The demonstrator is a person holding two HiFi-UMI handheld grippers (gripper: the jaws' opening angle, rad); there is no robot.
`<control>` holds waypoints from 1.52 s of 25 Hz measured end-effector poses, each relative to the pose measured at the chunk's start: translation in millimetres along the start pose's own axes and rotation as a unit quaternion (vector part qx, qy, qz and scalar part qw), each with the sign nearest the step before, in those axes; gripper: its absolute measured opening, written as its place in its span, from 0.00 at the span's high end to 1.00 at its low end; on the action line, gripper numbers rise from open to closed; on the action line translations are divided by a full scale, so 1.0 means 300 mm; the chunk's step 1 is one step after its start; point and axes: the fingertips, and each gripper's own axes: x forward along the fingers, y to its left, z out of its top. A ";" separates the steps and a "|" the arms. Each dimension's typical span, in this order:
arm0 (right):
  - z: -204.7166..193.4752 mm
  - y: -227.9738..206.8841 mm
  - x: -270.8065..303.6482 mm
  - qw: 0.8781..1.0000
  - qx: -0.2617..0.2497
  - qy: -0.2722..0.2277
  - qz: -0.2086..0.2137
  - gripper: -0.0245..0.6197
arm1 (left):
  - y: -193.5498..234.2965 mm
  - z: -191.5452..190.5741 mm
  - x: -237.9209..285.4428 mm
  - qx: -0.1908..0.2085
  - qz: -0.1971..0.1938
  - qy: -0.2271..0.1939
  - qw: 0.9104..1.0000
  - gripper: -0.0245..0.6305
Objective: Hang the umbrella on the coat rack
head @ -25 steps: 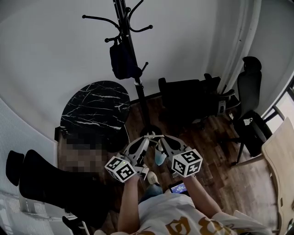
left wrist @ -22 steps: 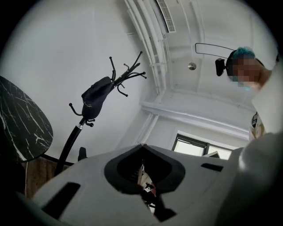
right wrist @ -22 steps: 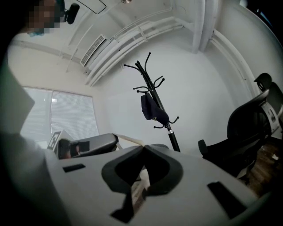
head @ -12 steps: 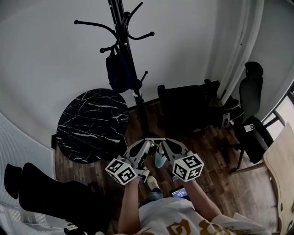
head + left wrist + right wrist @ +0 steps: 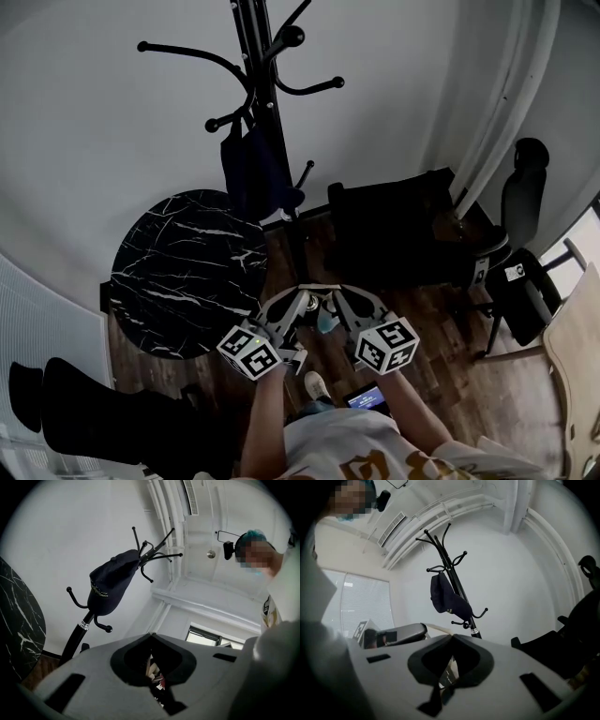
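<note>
Navy fabric umbrella (image 5: pixel 253 173), folded into a soft bundle with pale print too small to read, hangs on a hook of the black metal coat rack (image 5: pixel 265 84) beside a round black marble-look table (image 5: pixel 178 272); left gripper (image 5: pixel 305 288) and right gripper (image 5: pixel 329 288) both have jaws closed together, holding nothing.

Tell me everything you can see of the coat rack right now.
The coat rack is a slim black pole, metal by its look. It stands upright before the white wall, between the round marble table and the black chair. Curved arms with ball tips fan out near its top, and shorter hooks sit lower, above a silver band. A navy fabric thing hangs from an upper hook, against the pole. The left gripper and right gripper are clear of it.
</note>
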 end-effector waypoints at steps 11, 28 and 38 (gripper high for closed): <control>0.006 -0.087 0.210 0.999 -0.005 0.004 -0.036 0.95 | 0.206 0.065 0.105 -0.024 -0.030 0.004 0.999 0.93; 0.021 -0.146 0.283 0.999 0.007 -0.004 -0.051 0.95 | 0.285 0.073 0.172 -0.022 -0.048 0.014 0.999 0.93; 0.005 -0.153 0.323 0.999 0.013 0.002 -0.037 0.95 | 0.324 0.078 0.166 -0.023 -0.033 0.016 0.999 0.93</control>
